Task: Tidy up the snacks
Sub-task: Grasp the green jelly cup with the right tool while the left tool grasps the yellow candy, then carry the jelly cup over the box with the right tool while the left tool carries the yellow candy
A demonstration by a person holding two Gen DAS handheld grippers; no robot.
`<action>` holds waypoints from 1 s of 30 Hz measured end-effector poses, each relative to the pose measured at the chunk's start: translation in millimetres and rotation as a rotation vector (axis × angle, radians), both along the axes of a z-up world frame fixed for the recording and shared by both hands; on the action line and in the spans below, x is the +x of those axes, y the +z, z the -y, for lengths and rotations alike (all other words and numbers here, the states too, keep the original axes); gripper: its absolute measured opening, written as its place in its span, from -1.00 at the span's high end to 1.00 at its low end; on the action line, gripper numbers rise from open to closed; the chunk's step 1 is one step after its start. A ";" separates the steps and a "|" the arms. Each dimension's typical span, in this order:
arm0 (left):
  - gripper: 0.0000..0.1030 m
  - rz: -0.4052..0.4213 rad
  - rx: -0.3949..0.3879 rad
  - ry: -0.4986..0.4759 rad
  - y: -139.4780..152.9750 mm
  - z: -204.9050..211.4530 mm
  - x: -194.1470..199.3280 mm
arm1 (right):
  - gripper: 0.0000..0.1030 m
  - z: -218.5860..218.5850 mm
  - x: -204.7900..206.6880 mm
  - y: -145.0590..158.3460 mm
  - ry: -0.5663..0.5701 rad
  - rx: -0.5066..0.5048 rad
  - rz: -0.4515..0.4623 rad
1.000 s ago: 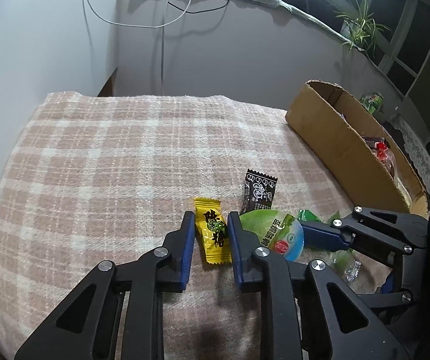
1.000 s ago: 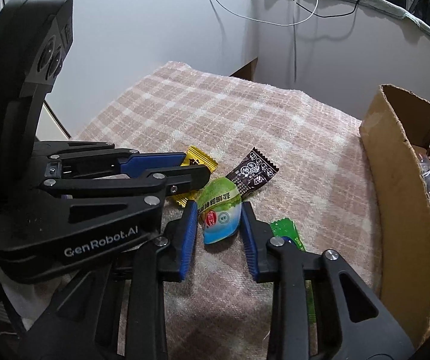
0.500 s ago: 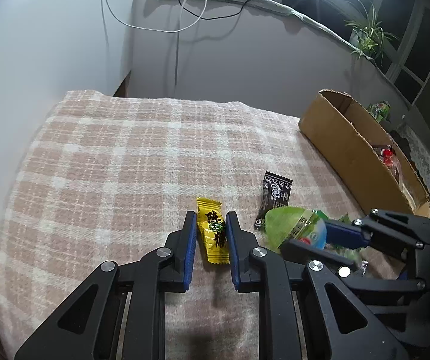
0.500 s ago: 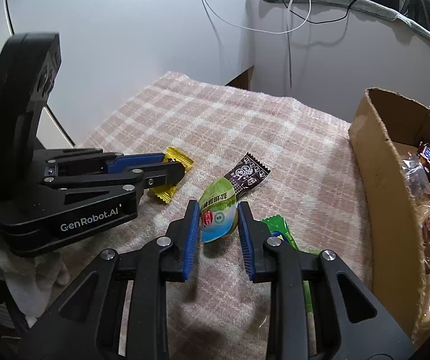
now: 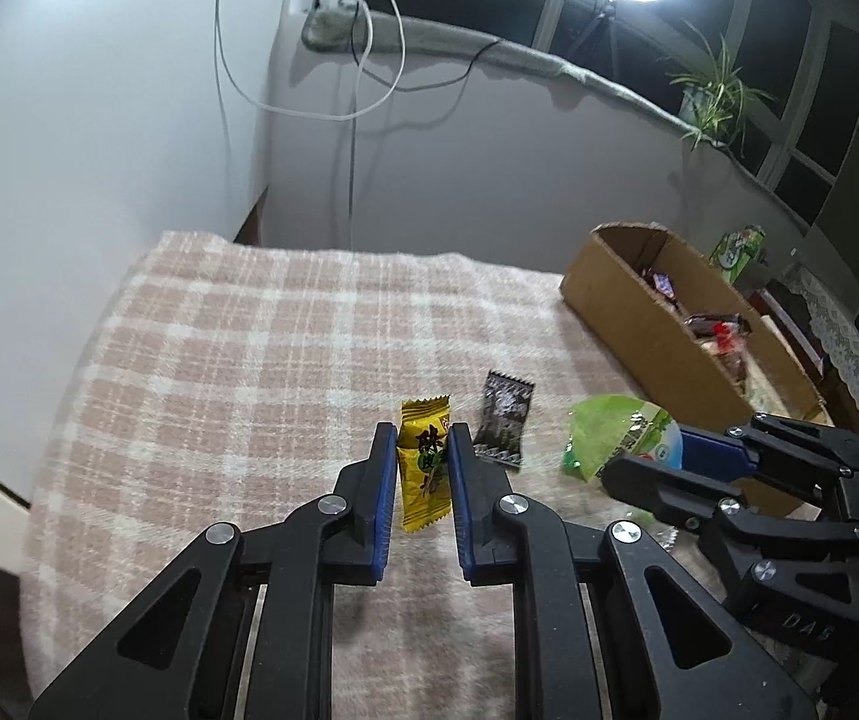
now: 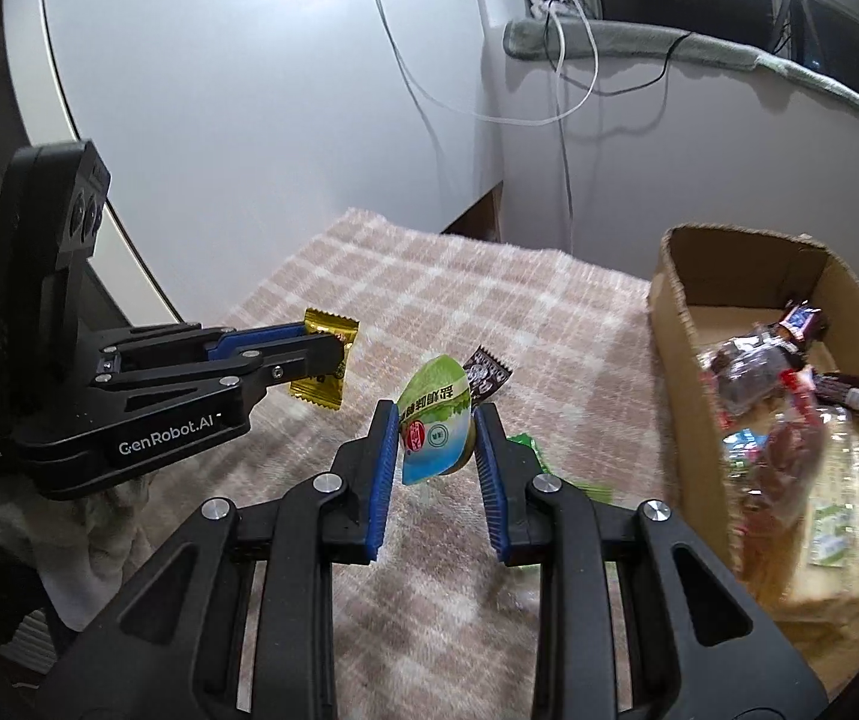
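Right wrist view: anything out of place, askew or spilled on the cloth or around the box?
Nothing spilled or damaged. Two snacks lie loose on the plaid cloth outside the cardboard box: a dark wrapper and a green packet, partly hidden behind the right gripper.

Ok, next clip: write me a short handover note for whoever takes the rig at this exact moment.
Left gripper: shut on the yellow candy, held above the checked cloth.
Right gripper: shut on the green jelly cup, also held off the cloth.
Cardboard box: on the right side of the cloth, already holding several wrapped snacks.
Still on the cloth: the black sachet and a green wrapper beside the right gripper.
Done: both items picked up.
Left: put both in the box, then probably collect the two loose pieces.
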State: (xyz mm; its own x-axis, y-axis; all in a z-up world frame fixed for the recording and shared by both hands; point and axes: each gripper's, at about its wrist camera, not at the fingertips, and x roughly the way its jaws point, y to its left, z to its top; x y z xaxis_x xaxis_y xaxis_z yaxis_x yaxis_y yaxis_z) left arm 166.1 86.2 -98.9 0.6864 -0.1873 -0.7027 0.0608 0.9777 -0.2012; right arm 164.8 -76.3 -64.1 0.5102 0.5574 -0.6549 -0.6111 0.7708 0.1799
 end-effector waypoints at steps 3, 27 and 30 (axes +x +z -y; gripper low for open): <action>0.71 0.023 0.001 -0.005 11.5 5.5 -5.7 | 0.48 10.6 -6.0 11.1 -0.007 0.018 0.020; 0.71 0.136 -0.010 -0.160 68.3 104.1 -29.8 | 0.48 133.1 -3.6 68.7 -0.136 0.042 0.115; 0.71 0.135 -0.018 -0.187 68.4 120.9 -27.3 | 0.48 148.9 3.6 70.5 -0.155 0.028 0.115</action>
